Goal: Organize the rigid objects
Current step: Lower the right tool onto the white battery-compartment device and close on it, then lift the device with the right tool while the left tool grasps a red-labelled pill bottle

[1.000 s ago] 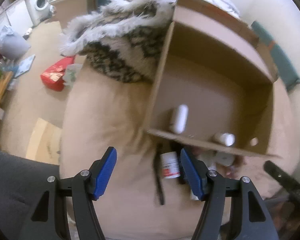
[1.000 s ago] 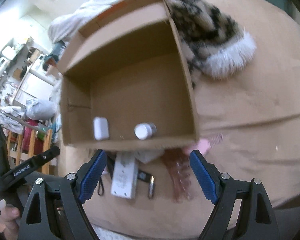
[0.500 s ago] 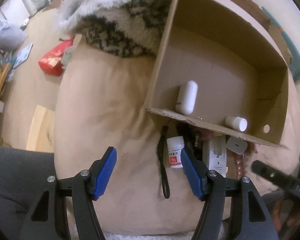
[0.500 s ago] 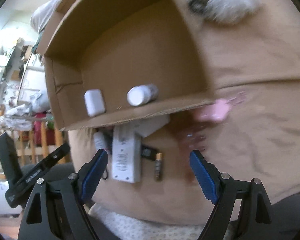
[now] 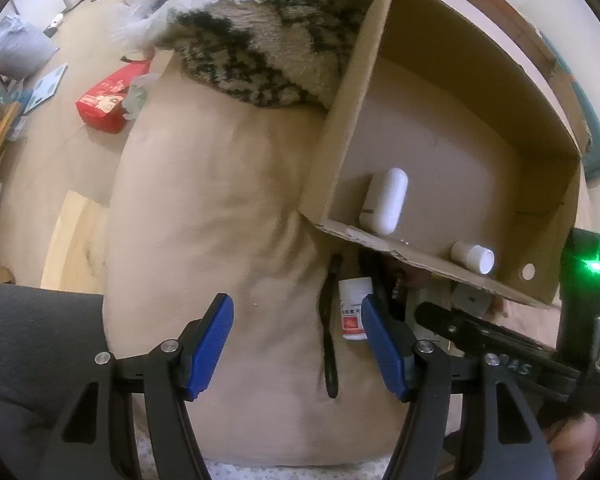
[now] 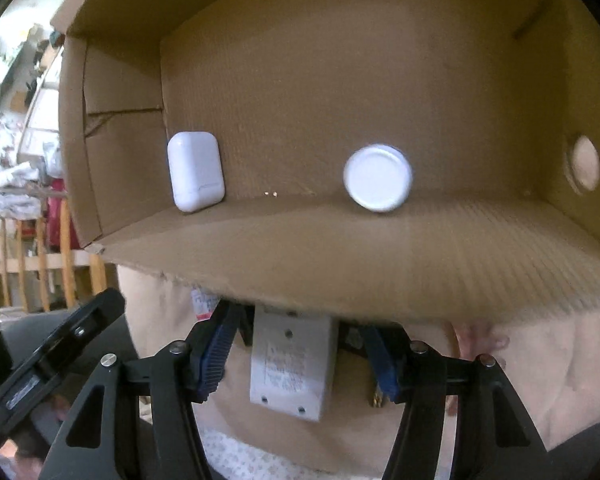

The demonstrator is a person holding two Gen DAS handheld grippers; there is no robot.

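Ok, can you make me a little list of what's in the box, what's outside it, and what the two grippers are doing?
box: cardboard, open, on a beige cushion
in box: white case; white bottle lying on its side
outside box: red-label bottle; white adapter; black strap
left gripper: open, holds nothing, red-label bottle by its right finger
right gripper: open, one finger on each side of the white adapter, not yet closed on it
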